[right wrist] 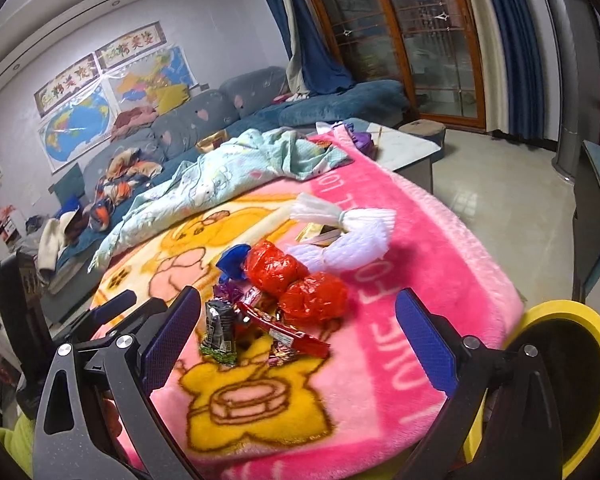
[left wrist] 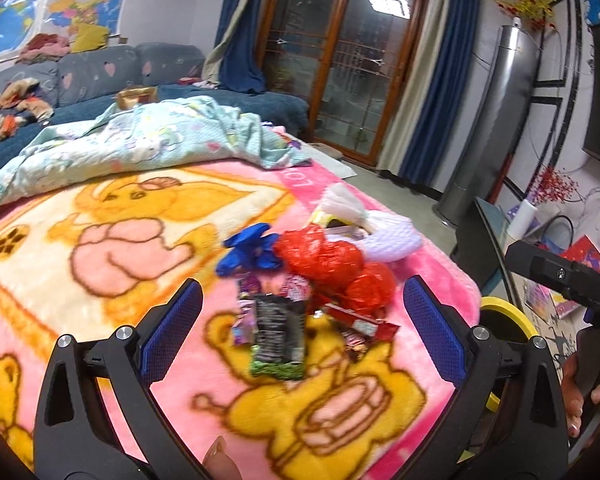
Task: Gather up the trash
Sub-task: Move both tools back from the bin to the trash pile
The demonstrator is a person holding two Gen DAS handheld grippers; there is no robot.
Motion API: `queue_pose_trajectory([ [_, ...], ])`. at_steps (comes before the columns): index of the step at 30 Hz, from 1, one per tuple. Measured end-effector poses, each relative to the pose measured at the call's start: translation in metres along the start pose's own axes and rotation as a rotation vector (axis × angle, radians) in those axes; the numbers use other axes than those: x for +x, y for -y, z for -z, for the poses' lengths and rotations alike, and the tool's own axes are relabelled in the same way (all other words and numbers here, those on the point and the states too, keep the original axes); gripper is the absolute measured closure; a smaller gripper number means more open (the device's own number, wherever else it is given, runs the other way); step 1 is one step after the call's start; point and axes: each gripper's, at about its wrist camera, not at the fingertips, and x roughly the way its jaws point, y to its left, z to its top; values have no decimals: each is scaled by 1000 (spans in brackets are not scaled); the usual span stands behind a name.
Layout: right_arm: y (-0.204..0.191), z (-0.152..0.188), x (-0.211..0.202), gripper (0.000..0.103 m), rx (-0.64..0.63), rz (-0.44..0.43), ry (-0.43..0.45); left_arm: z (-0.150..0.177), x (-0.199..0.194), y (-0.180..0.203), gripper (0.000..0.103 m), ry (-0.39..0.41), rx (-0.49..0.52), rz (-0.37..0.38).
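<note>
A heap of trash lies on the pink cartoon blanket: a black-and-green snack wrapper, a red candy wrapper, two crumpled red plastic balls, a blue scrap and white foam netting. My left gripper hovers open just short of the black wrapper. My right gripper is open too, with the wrappers showing between its fingers. A yellow-rimmed bin stands by the blanket's right edge.
A light-blue quilt is bunched at the far side of the blanket. Behind it runs a blue sofa with clothes on it. A glass table, tiled floor and a grey tower unit lie to the right.
</note>
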Motion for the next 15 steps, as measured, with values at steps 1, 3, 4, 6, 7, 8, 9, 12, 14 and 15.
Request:
queue_pose_trajectory([
  [1, -1, -1, 3, 8, 2, -1, -4, 0, 0, -2, 11, -2, -3, -5],
  [3, -4, -3, 10, 8, 0, 1, -8, 3, 1, -11, 11, -6, -15, -20],
  [4, -4, -4, 13, 8, -1, 3, -11, 4, 2, -16, 11, -14, -27, -30],
  [6, -5, -7, 20, 8, -2, 9, -20, 5, 5, -24, 11, -31, -50, -35],
  [7, -6, -9, 24, 8, -2, 14, -25, 6, 8, -28, 11, -40, -60, -40],
  [8, -5, -10, 27, 8, 2, 17, -28, 7, 8, -30, 11, -44, -63, -45],
  [9, -4, -13, 31, 8, 10, 23, -27, 9, 10, -33, 11, -49, -67, -48],
  [12, -1, -19, 44, 8, 20, 50, -39, 15, 16, -41, 11, -74, -84, -38],
  [14, 6, -22, 53, 8, 51, 70, -51, 19, 21, -46, 11, -97, -100, -18],
  [15, 9, -23, 57, 8, 65, 76, -53, 20, 23, -47, 11, -103, -102, -10],
])
